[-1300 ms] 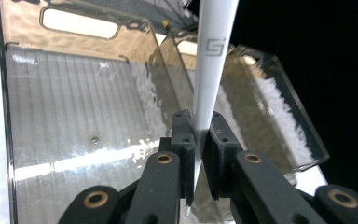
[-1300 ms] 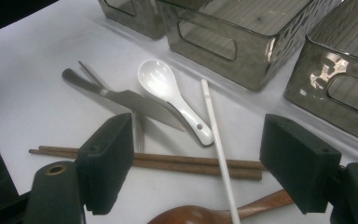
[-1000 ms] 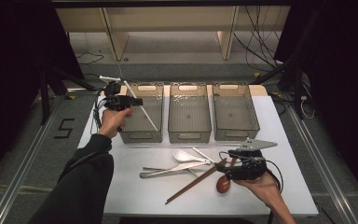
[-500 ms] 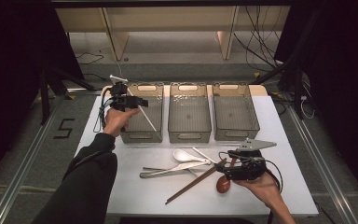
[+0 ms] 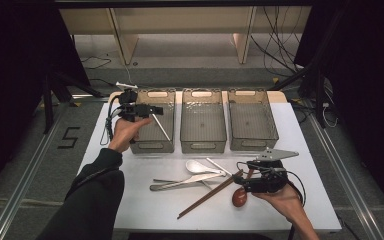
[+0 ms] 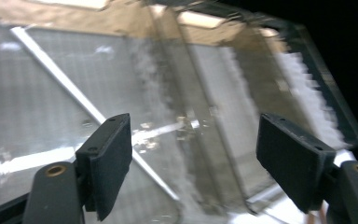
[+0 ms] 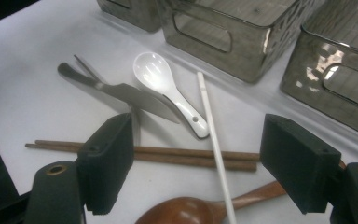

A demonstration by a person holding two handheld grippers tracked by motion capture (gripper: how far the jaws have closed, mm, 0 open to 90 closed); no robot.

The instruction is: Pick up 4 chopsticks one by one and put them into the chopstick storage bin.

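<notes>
My left gripper (image 5: 155, 109) hovers over the left grey bin (image 5: 145, 146); its jaws have just been opening and now stand open with nothing between them. A white chopstick (image 5: 161, 127) lies slanted inside that bin, also seen as the white chopstick (image 6: 70, 88) past my left gripper (image 6: 193, 158). My right gripper (image 5: 242, 184) stands open low over the table. Below my right gripper (image 7: 198, 168) lie a second white chopstick (image 7: 214, 140), a brown chopstick pair (image 7: 168, 156) and a wooden spoon (image 7: 191, 210). A white ceramic spoon (image 7: 165, 86) and a metal knife (image 7: 126, 93) lie just beyond.
A middle bin (image 5: 203, 145) and a right bin (image 5: 252, 142) stand side by side behind the cutlery on the white table (image 5: 130, 200). The loose cutlery clusters at the table's front middle. A dark floor and rails surround the table.
The left gripper's jaws have gone from shut on the white chopstick to open, and the chopstick now rests in the left bin. The left hand shifted slightly right. The right hand stayed put.
</notes>
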